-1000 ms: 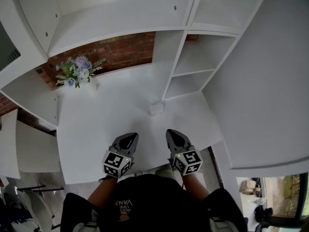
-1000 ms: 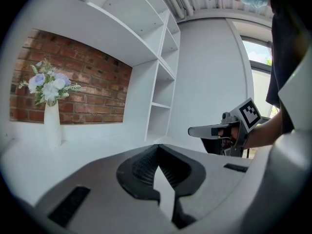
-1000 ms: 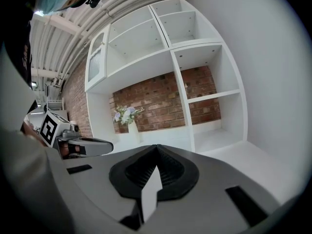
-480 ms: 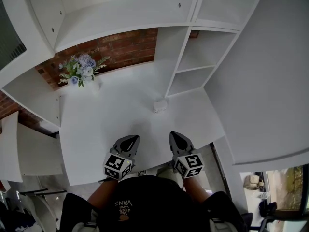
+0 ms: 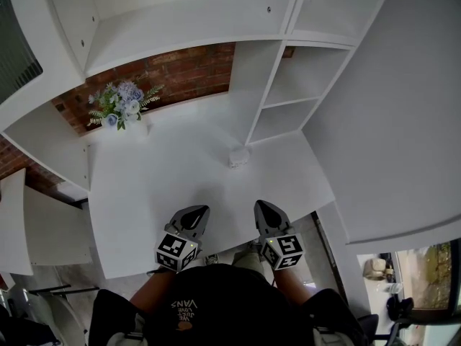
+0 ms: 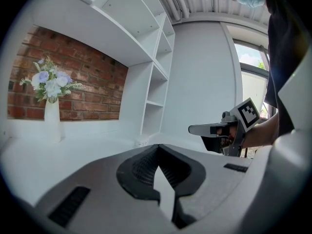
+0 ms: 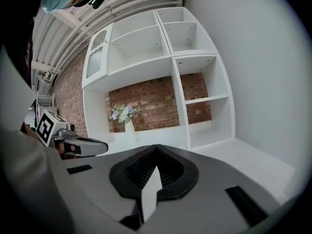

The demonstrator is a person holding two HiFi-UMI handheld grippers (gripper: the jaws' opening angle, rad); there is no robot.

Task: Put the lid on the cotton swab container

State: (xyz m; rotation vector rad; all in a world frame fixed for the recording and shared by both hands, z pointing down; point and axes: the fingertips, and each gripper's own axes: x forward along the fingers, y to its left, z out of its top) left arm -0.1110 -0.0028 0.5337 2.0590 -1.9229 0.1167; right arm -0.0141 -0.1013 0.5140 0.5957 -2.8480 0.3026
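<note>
The cotton swab container point(image 5: 238, 157) is a small white object on the white table point(image 5: 158, 186), near the foot of the shelf unit. It is too small to tell whether a lid sits on it. In the left gripper view the container point(image 6: 142, 142) shows low and far beyond the jaws. My left gripper point(image 5: 196, 211) and right gripper point(image 5: 263, 207) hover side by side over the table's near edge, well short of the container. Both are shut with nothing between the jaws, as seen in the left gripper point(image 6: 157, 147) and right gripper point(image 7: 156, 147) views.
A white vase of blue and white flowers point(image 5: 119, 107) stands at the table's back left against a brick wall point(image 5: 180, 71). White shelf compartments point(image 5: 288, 99) rise at the back right. The person's dark torso fills the bottom of the head view.
Both grippers have drawn back a little toward the table's near edge, away from the container. Their jaws stay shut.
</note>
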